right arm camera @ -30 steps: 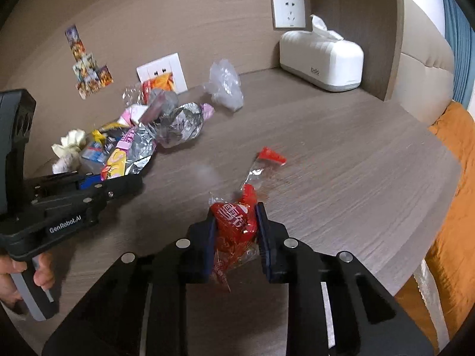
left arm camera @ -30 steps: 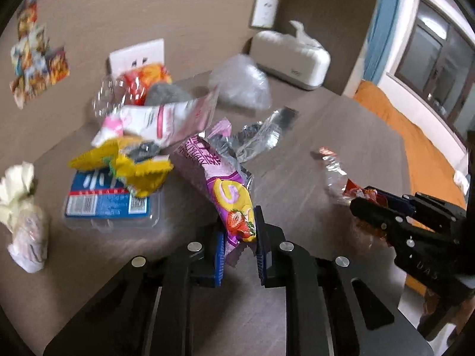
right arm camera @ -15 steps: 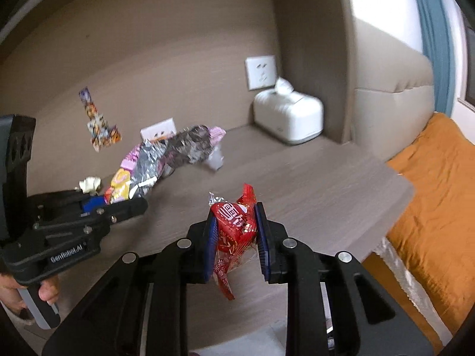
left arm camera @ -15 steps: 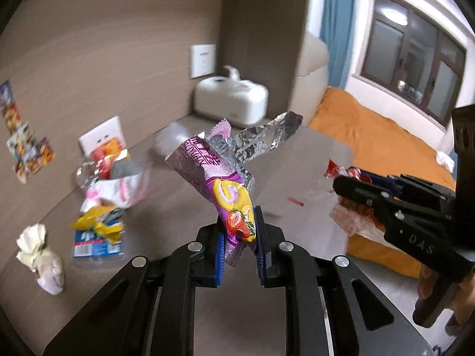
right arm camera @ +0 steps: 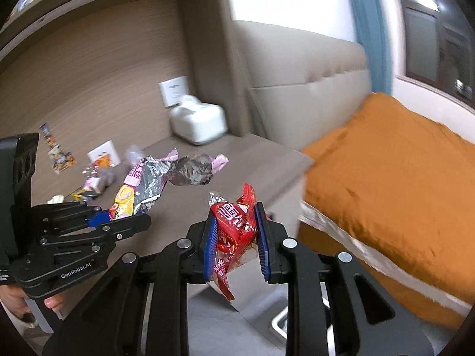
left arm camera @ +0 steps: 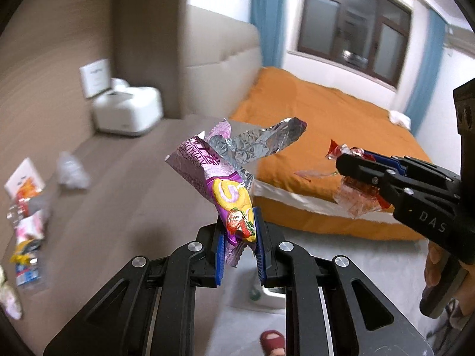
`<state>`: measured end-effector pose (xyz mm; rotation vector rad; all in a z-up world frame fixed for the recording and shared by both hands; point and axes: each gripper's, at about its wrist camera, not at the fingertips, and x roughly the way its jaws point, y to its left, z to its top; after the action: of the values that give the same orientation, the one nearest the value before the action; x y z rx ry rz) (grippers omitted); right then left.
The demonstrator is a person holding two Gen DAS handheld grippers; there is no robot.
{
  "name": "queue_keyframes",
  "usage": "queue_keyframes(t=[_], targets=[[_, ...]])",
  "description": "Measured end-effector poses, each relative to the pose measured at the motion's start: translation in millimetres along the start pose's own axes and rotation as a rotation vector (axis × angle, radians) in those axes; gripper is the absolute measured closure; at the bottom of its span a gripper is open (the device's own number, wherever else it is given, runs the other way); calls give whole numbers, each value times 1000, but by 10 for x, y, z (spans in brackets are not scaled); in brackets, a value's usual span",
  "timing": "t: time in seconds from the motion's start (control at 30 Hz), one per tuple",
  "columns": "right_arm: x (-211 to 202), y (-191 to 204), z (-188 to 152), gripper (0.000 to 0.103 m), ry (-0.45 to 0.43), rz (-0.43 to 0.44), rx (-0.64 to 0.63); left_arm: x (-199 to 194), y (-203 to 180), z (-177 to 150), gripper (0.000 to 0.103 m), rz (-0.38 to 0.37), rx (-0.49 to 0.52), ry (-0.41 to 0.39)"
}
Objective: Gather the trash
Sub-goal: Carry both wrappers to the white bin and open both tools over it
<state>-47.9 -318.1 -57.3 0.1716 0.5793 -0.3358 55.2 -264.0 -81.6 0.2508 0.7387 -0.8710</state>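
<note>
Off the surface's edge, both jaws grip wrappers: purple left, red right; release only above a bin.

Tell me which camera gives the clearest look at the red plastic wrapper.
The right wrist view: the red plastic wrapper sits large and sharp, its printed face toward the lens, pinched in the right tool. The left wrist view shows it only from the side, smaller, partly hidden behind the tool's fingers.

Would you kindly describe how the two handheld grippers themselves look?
Both are black linkage frames with silver rivets and ridged blue finger pads. The left gripper reads "GenRobot.AI" on its side, the right gripper "DAS". No cables or sleeves show.
</note>
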Motion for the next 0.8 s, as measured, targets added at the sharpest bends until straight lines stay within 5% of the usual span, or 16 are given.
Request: queue_keyframes(t=[0.4,0.8], targets=[[-191,-727,-464,78,66,-123,122,740,-806,-79,87,-155,133,121],[265,-1266,-972,78,205,-156,197,1780,-1238,-481,87,-261,203,285]])
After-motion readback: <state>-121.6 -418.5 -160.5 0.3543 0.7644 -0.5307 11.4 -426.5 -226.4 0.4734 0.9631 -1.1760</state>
